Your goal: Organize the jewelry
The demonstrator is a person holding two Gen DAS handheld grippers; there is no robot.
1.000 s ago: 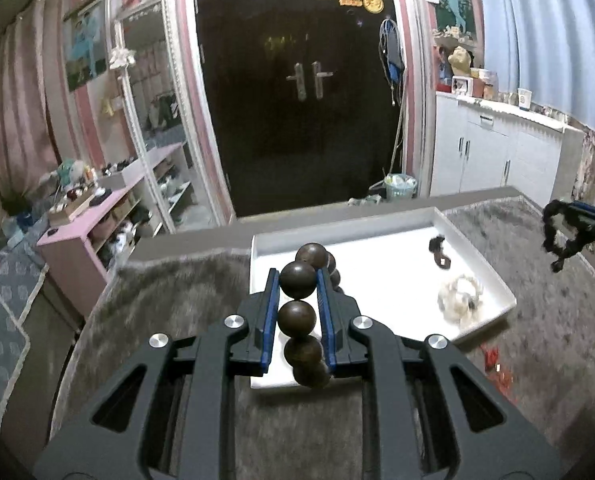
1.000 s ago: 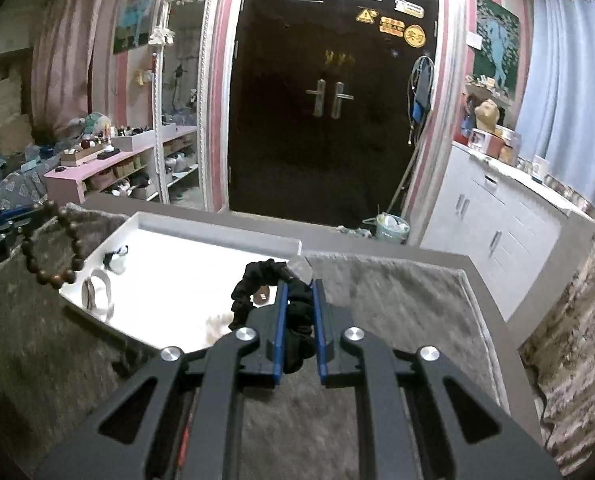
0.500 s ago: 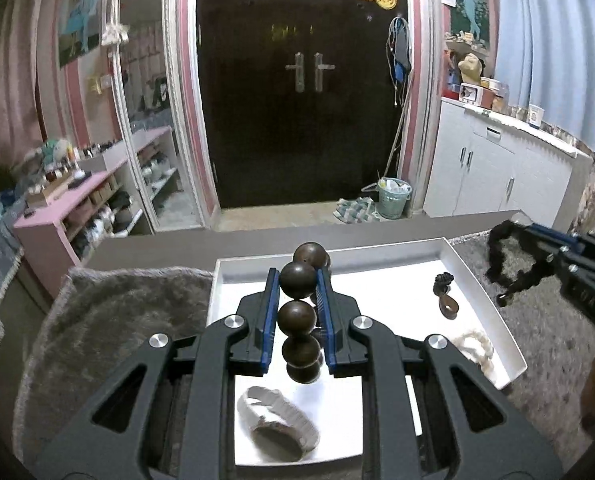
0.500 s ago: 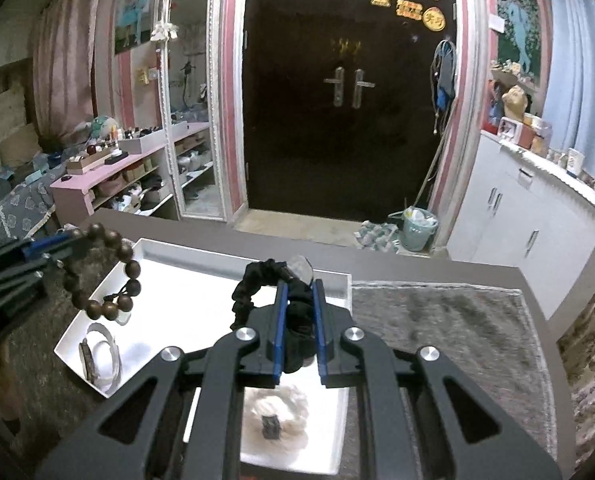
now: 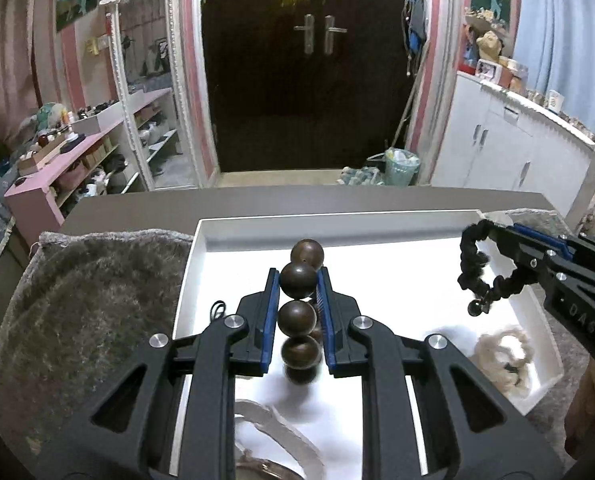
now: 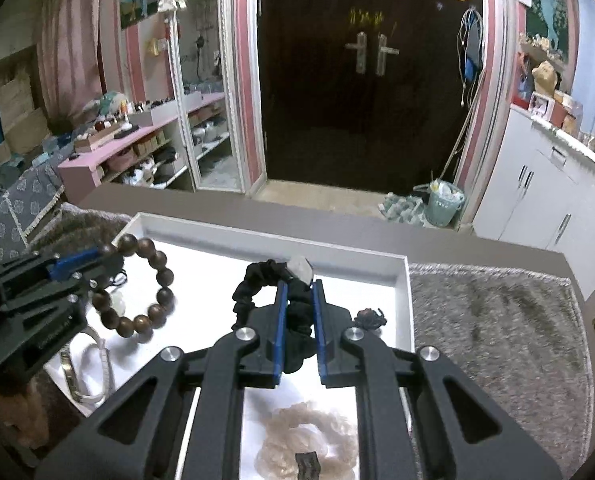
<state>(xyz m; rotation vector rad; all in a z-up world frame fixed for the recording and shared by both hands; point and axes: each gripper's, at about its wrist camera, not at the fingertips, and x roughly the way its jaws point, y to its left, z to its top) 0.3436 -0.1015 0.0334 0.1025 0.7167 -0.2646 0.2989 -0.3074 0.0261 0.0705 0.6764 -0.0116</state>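
Observation:
My left gripper (image 5: 297, 276) is shut on a brown wooden bead bracelet (image 5: 300, 312) and holds it above the white tray (image 5: 337, 226). The bracelet also shows in the right wrist view (image 6: 145, 284), hanging from the left gripper (image 6: 101, 258). My right gripper (image 6: 297, 286) is shut on a black scrunchie (image 6: 253, 292) with a clear stone, above the tray (image 6: 257, 236). In the left wrist view the scrunchie (image 5: 471, 268) hangs from the right gripper (image 5: 493, 234) over the tray's right side.
In the tray lie a beige fluffy scrunchie (image 6: 309, 444), a small dark ornament (image 6: 371, 318), a white watch (image 6: 97, 364) and a thin black loop (image 5: 217, 307). The tray sits on a grey furry mat (image 6: 497, 332) on a table. A dark door stands beyond.
Both grippers have moved in over the tray from either side, each still holding its item. The tray's contents now lie right below them.

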